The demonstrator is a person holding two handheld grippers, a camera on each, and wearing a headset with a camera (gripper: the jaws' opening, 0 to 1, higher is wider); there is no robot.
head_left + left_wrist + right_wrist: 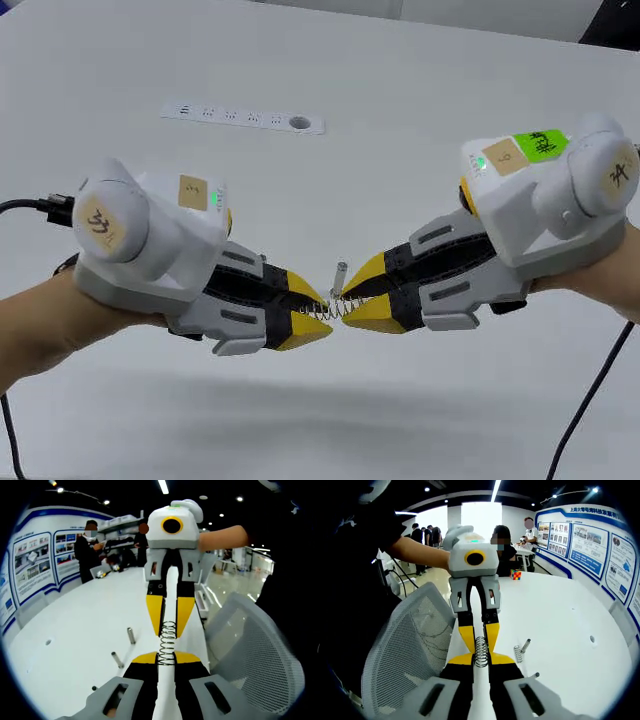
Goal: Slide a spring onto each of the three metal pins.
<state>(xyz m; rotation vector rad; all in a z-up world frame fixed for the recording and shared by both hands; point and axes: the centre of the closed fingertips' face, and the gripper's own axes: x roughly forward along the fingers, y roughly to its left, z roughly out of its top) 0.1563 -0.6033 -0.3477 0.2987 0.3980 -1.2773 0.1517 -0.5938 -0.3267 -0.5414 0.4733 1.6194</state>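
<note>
Left gripper and right gripper meet tip to tip at lower centre; we have each clamped on one end of the spring. One pin stands just behind. Open bench spreads toward the power strip, upper left.

You can't see either end of the spring (both sit inside the jaws). In your head view the base of the pin hides behind the jaw tips.

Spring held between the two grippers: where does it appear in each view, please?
Head view: spring low centre, between the tips.
Left gripper view: centre, running upward.
Right gripper view: low centre.
Shared landmark: yellow tips of left gripper and right gripper, one at each end.
</note>
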